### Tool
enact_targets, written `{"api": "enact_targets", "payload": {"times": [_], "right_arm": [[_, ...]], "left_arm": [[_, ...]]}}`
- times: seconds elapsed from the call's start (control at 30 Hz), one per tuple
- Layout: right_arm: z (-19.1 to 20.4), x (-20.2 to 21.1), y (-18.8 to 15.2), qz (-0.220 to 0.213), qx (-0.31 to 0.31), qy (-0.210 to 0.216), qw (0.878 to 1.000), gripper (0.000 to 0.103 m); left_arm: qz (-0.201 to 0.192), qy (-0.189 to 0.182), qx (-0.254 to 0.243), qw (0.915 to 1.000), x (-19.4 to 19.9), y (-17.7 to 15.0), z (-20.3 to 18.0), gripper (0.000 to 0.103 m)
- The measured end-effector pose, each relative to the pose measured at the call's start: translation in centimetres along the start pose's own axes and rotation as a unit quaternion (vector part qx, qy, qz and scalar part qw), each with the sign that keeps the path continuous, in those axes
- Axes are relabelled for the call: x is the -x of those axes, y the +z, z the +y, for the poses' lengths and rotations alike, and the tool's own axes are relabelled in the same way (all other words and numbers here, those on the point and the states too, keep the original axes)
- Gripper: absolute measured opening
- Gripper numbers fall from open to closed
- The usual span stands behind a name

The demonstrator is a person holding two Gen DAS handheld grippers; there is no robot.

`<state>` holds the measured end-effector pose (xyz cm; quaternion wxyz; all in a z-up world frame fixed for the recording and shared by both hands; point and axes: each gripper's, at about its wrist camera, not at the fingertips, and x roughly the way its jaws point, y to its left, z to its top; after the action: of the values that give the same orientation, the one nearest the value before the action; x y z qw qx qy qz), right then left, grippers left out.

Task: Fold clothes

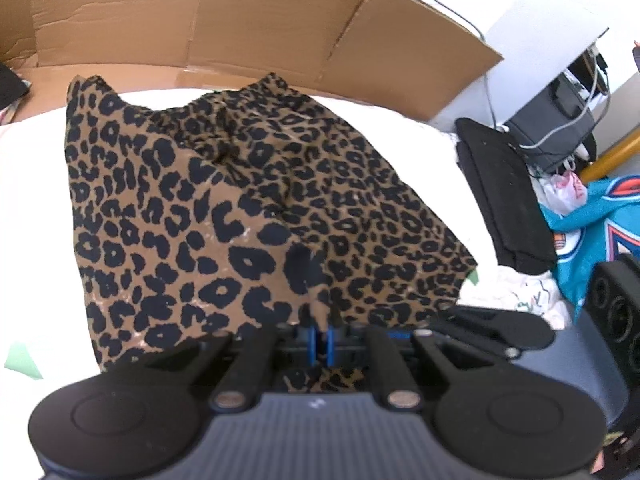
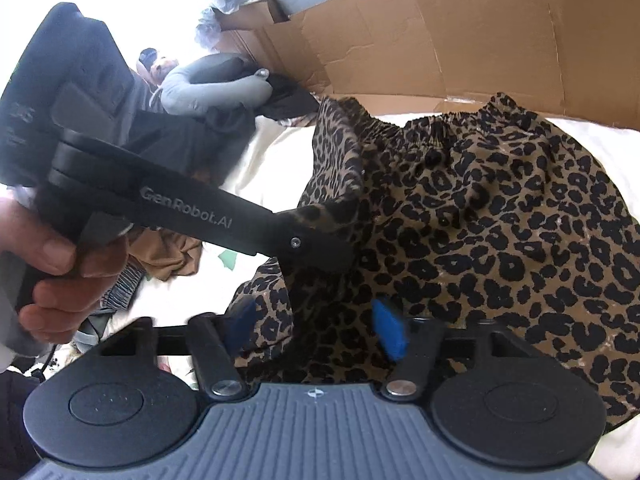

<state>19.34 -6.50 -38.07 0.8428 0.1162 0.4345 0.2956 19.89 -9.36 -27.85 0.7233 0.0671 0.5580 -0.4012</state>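
A leopard-print garment [image 1: 240,208] with an elastic waistband lies on a white bed sheet [image 1: 32,208]. My left gripper [image 1: 323,344] is shut on the garment's near edge and lifts a pinch of cloth. It also shows in the right wrist view [image 2: 320,240], holding a raised fold of the garment [image 2: 500,240]. My right gripper [image 2: 316,328] is open, its blue pads [image 2: 390,334] spread over the garment's near edge, with cloth between them.
A flattened cardboard wall [image 1: 240,20] stands behind the bed. A black bag [image 1: 500,200], a teal jersey [image 1: 592,232] and white cloth [image 1: 528,292] lie on the right. In the right wrist view, a grey neck pillow [image 2: 216,88] and brown clothes [image 2: 168,256] lie on the left.
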Motion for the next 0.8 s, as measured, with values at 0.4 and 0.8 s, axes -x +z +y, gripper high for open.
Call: {"api": "enact_targets", "payload": {"times": [0.4,0.8], "right_arm": [[0.1,-1.1,-0.3,-0.011,-0.002,-0.015,1.0,0.034],[-3.5,0.4,-0.6,-0.024,-0.038,-0.05,0.998,0.0]], "left_arm": [[0.003,-0.017,-0.015,0.9997,-0.4,-0.4,-2.3,0.006],[-0.039,-0.005,-0.038,0.9985,2.2,-0.1,-2.5,0.031]]}}
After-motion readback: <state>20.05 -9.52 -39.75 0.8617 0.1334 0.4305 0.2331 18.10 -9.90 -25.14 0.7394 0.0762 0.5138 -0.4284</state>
